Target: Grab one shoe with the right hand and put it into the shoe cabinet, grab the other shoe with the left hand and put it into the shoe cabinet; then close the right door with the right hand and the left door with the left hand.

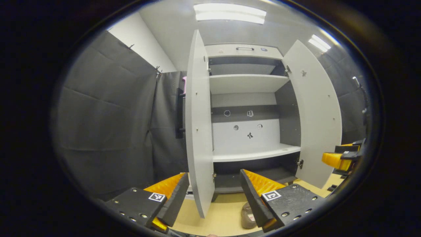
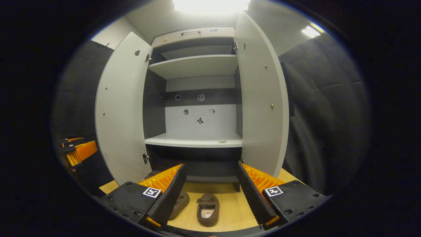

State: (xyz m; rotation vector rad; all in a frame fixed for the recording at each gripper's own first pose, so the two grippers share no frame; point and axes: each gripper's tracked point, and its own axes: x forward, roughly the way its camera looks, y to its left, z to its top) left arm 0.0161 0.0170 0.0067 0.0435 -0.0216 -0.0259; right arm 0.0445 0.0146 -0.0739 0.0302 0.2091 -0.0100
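The grey shoe cabinet (image 2: 197,141) stands ahead with both doors swung wide; its left door (image 2: 120,108) and right door (image 2: 263,98) frame bare shelves. Two brown slippers lie on the wooden floor in front of it: one (image 2: 208,204) between my right gripper's fingers' line of sight, the other (image 2: 180,201) partly hidden behind the left finger. My right gripper (image 2: 210,194) hangs open above them, holding nothing. In the left gripper view the left door (image 1: 199,125) is seen edge-on, one slipper (image 1: 247,215) peeks out low, and my left gripper (image 1: 213,197) is open and empty.
Black cloth walls close in on both sides. The other gripper shows at the right edge (image 1: 342,159) of the left gripper view and at the left edge (image 2: 77,151) of the right gripper view. Light wooden floor (image 2: 230,197) runs before the cabinet.
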